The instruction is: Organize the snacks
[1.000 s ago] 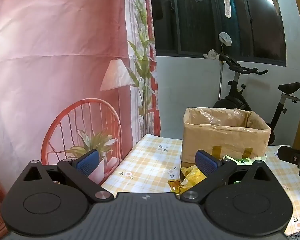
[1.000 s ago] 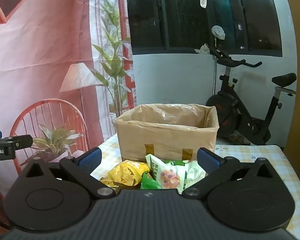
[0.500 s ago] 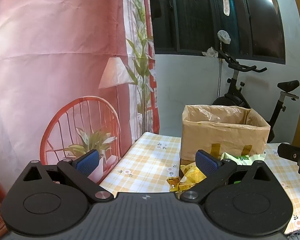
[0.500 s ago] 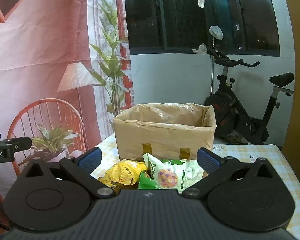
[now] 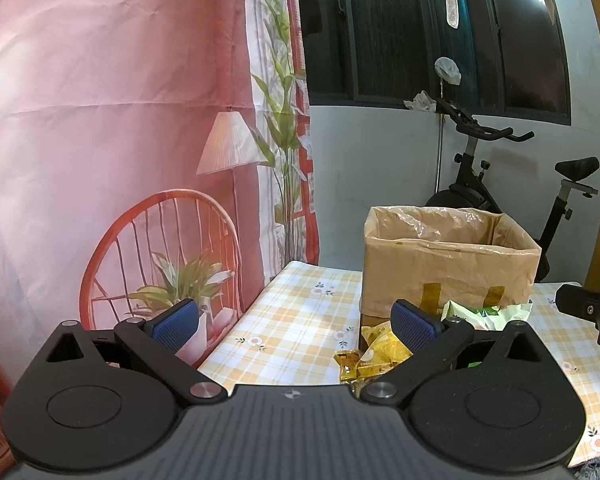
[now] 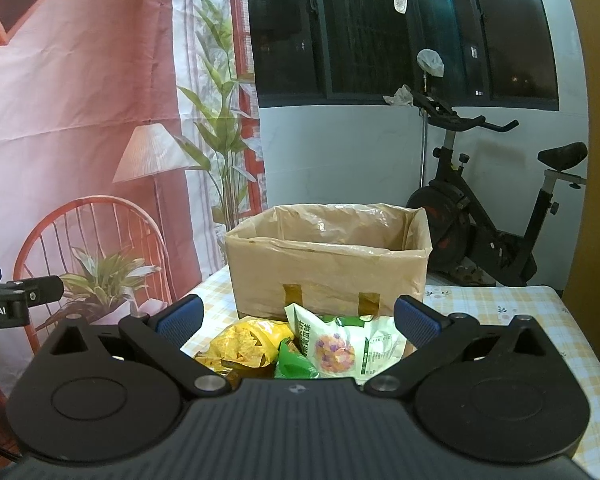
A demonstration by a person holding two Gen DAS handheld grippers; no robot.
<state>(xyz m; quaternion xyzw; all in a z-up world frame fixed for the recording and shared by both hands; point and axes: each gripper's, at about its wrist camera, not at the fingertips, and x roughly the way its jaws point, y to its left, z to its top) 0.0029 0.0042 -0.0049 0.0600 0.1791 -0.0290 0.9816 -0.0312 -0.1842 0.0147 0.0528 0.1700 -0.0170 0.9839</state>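
Observation:
A cardboard box [image 6: 328,264] lined with brown plastic stands open on the checked table; it also shows in the left wrist view [image 5: 448,268]. In front of it lie a yellow chip bag [image 6: 248,344], a white and green snack bag [image 6: 340,344] and a small green packet [image 6: 294,364]. The left wrist view shows the yellow bag [image 5: 380,350] and the white and green bag [image 5: 484,314]. My right gripper [image 6: 298,320] is open and empty, above the snacks. My left gripper [image 5: 296,322] is open and empty, left of the snacks.
The table [image 5: 300,320] has a yellow checked cloth; its left edge runs along a pink printed backdrop [image 5: 100,140]. An exercise bike [image 6: 492,232] stands behind the table at the right. The other gripper's tip [image 5: 588,310] shows at the right.
Both grippers have drifted slightly back and up, so the box and snacks sit a little lower and further off. Both stay open.

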